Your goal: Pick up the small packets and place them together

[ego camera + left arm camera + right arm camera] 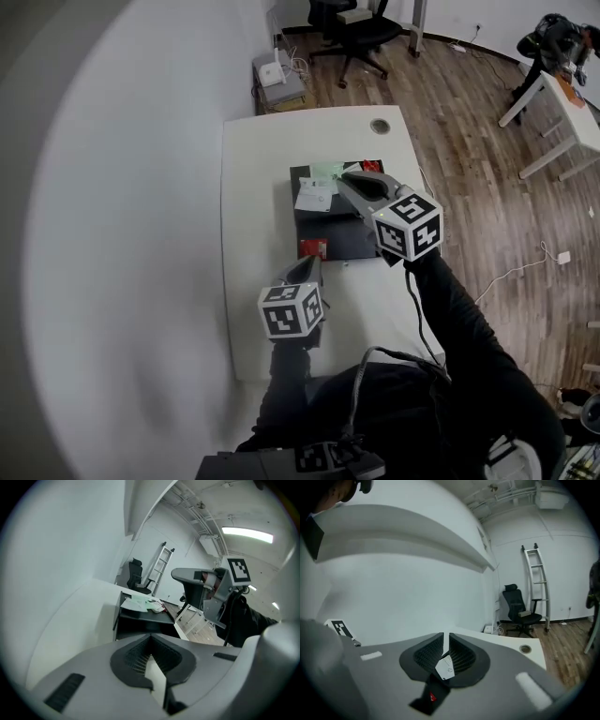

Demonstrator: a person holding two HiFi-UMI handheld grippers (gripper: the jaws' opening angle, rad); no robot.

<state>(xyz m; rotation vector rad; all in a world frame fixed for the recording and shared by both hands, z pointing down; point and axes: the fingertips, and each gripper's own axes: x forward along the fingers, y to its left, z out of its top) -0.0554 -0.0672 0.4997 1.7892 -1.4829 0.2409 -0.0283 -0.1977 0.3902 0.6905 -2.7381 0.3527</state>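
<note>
A black tray point(339, 240) lies on the white table point(253, 309). On it are a white packet point(315, 195) and a green packet point(328, 172), and a red packet point(312, 247) rests at its near edge. My right gripper point(349, 178) hangs above the tray, raised off it. In the right gripper view that gripper point(446, 638) is shut on a small dark packet point(444, 668) with a white label and a red mark. My left gripper point(307, 265) hovers just in front of the red packet; its jaws point(151, 637) meet at the tips with nothing seen between them.
The table has a round cable hole point(380, 126) at its far end and a wall along its left side. Beyond it stand an office chair point(361, 33) and a box point(279, 80) on the wooden floor. Another white table point(572, 103) stands at the far right.
</note>
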